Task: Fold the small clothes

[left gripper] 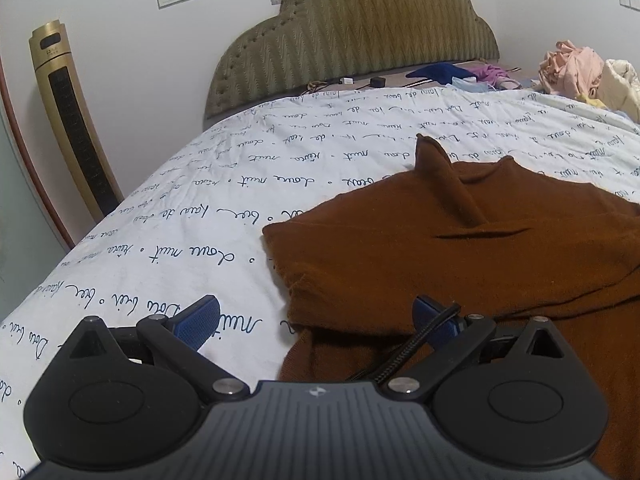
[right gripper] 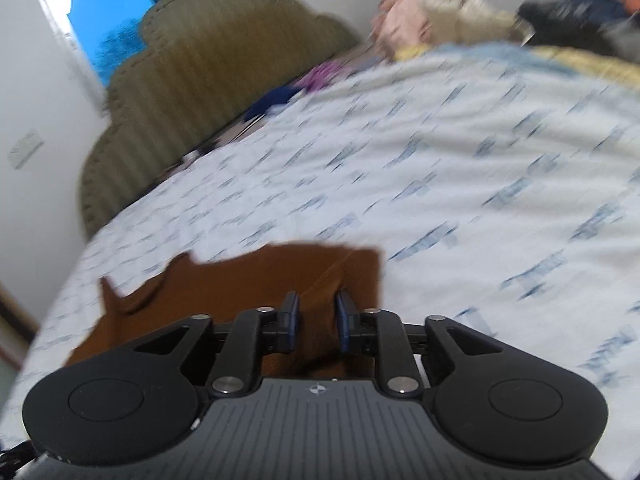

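A rust-brown knit garment (left gripper: 460,248) lies partly folded on the white bed cover with blue script (left gripper: 200,208); one corner of it stands up in a peak. My left gripper (left gripper: 316,320) is open at the garment's near left edge, holding nothing; its right finger is over the cloth and its left over the cover. In the blurred right wrist view, my right gripper (right gripper: 318,316) is shut on a bunched fold of the brown garment (right gripper: 224,292), which spreads out to the left of it.
An olive padded headboard (left gripper: 352,36) stands at the far end. A gold tower fan (left gripper: 72,120) is by the left wall. Loose clothes (left gripper: 576,68) are piled at the far right of the bed. A black cable (left gripper: 420,344) crosses the left gripper's right finger.
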Demonstrator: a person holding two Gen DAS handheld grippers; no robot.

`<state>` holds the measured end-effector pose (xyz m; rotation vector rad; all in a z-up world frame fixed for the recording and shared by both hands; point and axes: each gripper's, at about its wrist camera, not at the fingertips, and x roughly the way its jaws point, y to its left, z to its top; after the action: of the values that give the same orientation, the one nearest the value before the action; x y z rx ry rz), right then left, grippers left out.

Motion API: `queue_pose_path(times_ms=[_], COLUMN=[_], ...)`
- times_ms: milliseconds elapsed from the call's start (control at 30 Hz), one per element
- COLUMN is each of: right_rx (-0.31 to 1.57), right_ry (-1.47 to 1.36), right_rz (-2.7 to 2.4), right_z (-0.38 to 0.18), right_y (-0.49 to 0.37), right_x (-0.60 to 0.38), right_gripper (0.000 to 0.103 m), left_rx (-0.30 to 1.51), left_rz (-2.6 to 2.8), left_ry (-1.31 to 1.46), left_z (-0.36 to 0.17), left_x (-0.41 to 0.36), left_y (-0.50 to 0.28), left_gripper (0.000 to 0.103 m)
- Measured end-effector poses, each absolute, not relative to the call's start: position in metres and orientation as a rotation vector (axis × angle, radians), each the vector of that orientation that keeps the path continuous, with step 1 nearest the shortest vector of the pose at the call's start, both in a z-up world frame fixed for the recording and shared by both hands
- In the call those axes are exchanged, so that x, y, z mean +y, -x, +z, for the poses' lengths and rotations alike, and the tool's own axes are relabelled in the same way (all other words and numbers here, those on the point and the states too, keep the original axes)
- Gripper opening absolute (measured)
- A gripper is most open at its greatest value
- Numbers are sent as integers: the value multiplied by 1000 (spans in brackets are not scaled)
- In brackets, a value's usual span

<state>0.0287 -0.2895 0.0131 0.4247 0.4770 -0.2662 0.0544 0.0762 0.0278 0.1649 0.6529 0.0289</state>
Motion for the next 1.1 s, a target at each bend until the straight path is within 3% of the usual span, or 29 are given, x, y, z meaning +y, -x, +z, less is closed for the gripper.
queue_pose_path(times_ms=[133, 200, 300, 433, 500, 533, 1100], right_rx=[441, 510, 640, 611, 588, 585, 632], right_ry=[-237, -210, -155, -161, -153, -137, -83], right_rz=[-166, -104, -164, -169, -139, -126, -15], right_z=[24, 19, -1, 7, 14, 16, 7], right_y=[-26, -35, -56, -49, -42, -38, 39], right_x=[-258, -247, -242, -240, -234, -229, -192], right_gripper=[42, 55, 57, 62, 81, 83, 94], left_rx=[654, 662, 671, 672, 674, 674, 690], left_rz=[33, 35, 39, 36, 39, 39, 30], left_ry=[-173, -167, -160, -159, -157, -156, -100], left_z=[25, 23, 21, 20, 20, 20, 20], left_x=[73, 73, 74, 76, 75, 74, 78], left_y=[-55, -55, -56, -53, -53, -52, -26], left_gripper=[103, 103, 103, 103, 103, 103, 103])
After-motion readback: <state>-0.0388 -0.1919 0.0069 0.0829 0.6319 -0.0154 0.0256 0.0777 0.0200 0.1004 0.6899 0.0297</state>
